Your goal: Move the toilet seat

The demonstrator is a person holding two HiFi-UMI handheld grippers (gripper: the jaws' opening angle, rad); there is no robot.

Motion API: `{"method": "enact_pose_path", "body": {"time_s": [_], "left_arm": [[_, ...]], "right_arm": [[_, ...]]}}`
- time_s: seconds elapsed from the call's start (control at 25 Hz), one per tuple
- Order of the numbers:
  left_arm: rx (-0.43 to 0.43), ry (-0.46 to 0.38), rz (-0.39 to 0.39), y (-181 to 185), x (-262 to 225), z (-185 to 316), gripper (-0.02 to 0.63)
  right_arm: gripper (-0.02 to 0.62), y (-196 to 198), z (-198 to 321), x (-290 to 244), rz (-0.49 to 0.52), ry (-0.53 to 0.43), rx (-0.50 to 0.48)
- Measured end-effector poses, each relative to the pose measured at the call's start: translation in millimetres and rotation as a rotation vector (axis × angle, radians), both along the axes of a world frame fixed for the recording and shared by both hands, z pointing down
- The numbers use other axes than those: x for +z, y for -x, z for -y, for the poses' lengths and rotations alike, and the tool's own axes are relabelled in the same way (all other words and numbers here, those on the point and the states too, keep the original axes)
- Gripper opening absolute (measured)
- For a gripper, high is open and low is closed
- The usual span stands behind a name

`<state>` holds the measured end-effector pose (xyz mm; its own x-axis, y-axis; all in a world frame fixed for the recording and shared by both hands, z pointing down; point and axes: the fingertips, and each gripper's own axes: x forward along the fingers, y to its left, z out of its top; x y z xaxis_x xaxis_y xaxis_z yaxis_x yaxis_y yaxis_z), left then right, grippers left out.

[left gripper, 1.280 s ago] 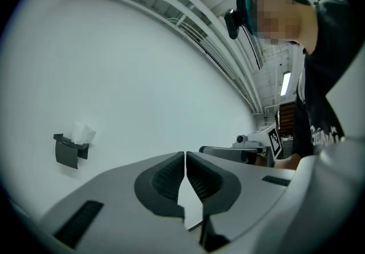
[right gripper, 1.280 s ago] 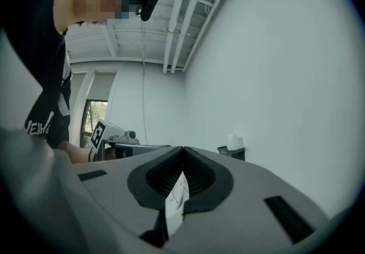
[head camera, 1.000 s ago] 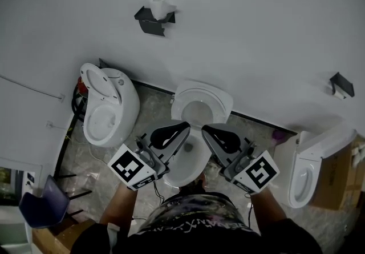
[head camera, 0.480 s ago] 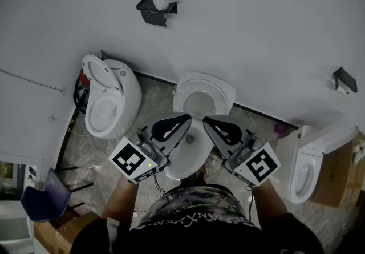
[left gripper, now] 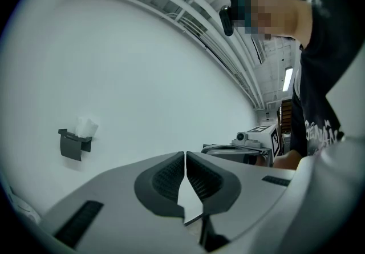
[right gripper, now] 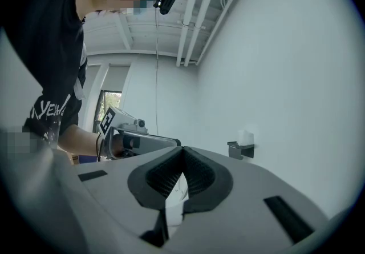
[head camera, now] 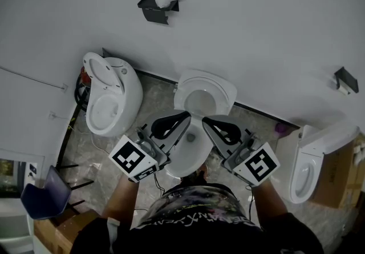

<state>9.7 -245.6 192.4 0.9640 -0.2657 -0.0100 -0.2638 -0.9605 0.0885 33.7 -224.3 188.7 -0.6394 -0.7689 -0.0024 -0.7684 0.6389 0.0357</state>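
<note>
Toilet seat [head camera: 220, 97] upright at the wall [head camera: 256, 30], just beyond left hand-held gripper [head camera: 186, 117] and right hand-held gripper [head camera: 205, 121], both closed, empty.

Glossy white ceramic toilet [head camera: 201, 99], matt painted wall [head camera: 256, 19], mottled stone floor [head camera: 151, 101]

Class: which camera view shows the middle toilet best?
The head view: the middle toilet is seen from above, partly behind the left gripper and right gripper. Both gripper views face the wall, showing only a white sliver below their closed jaws.
</note>
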Motion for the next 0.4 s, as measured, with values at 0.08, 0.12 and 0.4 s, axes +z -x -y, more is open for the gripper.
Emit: {"method": "enact_pose_path", "body": {"time_s": [0.08,0.12,0.4], "left_arm": [[0.0,-0.004,0.003,-1,1,-1,0.031],[-0.001,-0.006,0.006,-1,1,-1,0.029],[-0.004,-0.017,0.001,0,-6,-5,0.029]], "right_arm": [[0.002,0,-1,1,-0.001,-0.001,-0.007],[0.002,0,-3,2,-0.001,-0.002,-0.015],[0.002,-3,-2,-8,-0.011,-0.017,0.015]]}}
